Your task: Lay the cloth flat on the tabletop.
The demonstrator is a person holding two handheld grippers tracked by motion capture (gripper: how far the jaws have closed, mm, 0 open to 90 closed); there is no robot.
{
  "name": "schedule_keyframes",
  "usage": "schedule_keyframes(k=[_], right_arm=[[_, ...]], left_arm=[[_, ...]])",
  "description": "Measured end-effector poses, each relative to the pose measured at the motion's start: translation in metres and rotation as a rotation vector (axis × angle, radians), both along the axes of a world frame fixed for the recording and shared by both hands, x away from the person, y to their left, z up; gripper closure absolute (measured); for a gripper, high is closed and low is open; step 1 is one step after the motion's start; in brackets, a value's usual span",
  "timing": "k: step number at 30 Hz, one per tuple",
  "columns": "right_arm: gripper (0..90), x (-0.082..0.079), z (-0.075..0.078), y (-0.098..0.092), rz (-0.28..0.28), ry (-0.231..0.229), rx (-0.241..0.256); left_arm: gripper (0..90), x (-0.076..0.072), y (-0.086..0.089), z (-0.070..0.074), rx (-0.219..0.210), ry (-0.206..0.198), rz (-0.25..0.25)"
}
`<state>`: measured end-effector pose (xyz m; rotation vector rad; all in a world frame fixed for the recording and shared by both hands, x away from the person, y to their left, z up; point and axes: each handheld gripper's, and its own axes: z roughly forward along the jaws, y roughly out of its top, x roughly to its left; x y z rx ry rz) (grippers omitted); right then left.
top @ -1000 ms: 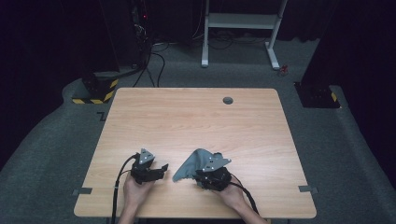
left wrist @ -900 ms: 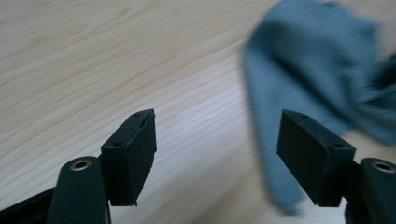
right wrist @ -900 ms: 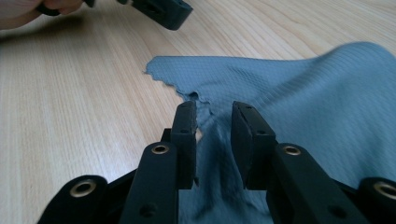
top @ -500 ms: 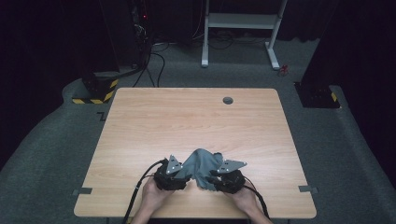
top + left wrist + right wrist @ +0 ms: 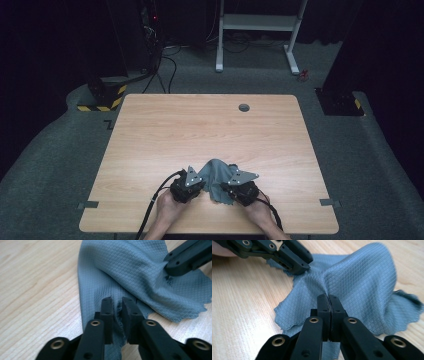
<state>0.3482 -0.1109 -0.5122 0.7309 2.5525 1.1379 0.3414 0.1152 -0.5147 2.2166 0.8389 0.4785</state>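
Right gripper view has our right claw (image 5: 329,298) clamped tight on a fold of the grey cloth (image 5: 362,282). Our left claw (image 5: 117,303), narrow with fabric between its jaws, isn't quite closed. Cloth sits bunched at the worktop's (image 5: 200,130) near edge; spreading or folding remains undone.

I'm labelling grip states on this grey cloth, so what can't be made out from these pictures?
- Left gripper: left gripper view shows cloth in a narrow gap between its jaws; whether they pinch it is unclear.
- Cloth's near edge: in the right gripper view it passes behind the right gripper.
- High view: both grippers too small to show jaws.
- Hands: cut off by the bottom edge.
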Motion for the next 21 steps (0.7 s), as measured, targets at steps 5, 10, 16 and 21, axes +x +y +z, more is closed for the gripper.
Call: schedule_keyframes(k=[5, 10, 16, 21], right_arm=[[89.1, 0.004, 0.009, -0.01, -0.022, 0.001, 0.046], [89.1, 0.014, 0.024, -0.02, -0.06, -0.025, 0.07], [89.2, 0.038, 0.032, -0.035, -0.155, -0.02, 0.087], [89.1, 0.047, 0.027, -0.036, -0.177, 0.009, 0.061]], left_arm=[[85.4, -0.001, 0.007, 0.007, -0.044, -0.007, 0.006], [88.9, 0.002, 0.017, 0.012, -0.078, -0.016, 0.051], [89.0, 0.011, 0.035, 0.013, -0.092, 0.003, 0.158], [78.4, 0.015, 0.04, 0.011, -0.099, 0.038, 0.202]])
